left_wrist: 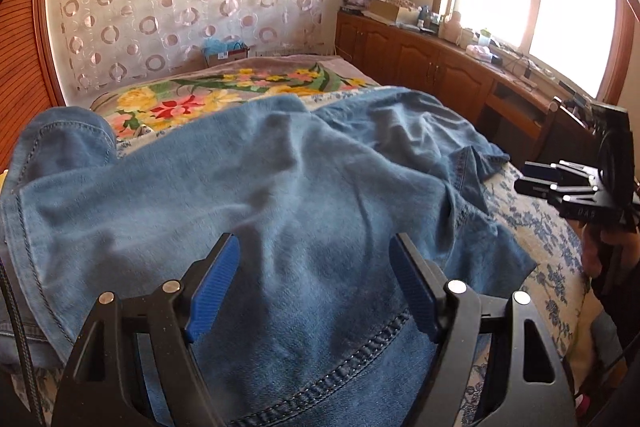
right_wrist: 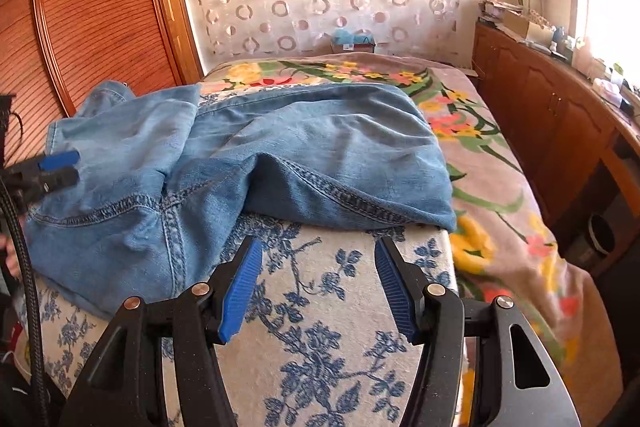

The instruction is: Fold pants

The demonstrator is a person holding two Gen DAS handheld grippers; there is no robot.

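I see the jeans (right_wrist: 248, 163) lying crumpled, long axis left-right across the bed (right_wrist: 500, 163). My left gripper (left_wrist: 314, 283) tilts down over denim, jaws apart, empty. My right gripper (right_wrist: 318, 287) gapes over bare floral sheet (right_wrist: 320, 327).

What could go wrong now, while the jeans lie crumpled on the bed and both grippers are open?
1. The jeans are bunched, with one part lying over another; a grasp may catch two layers and lock in wrinkles.
2. The left gripper hangs open above thick seamed denim; its fingers may slip off.
3. The right gripper is over the blue-flowered cover, and could pinch that instead.
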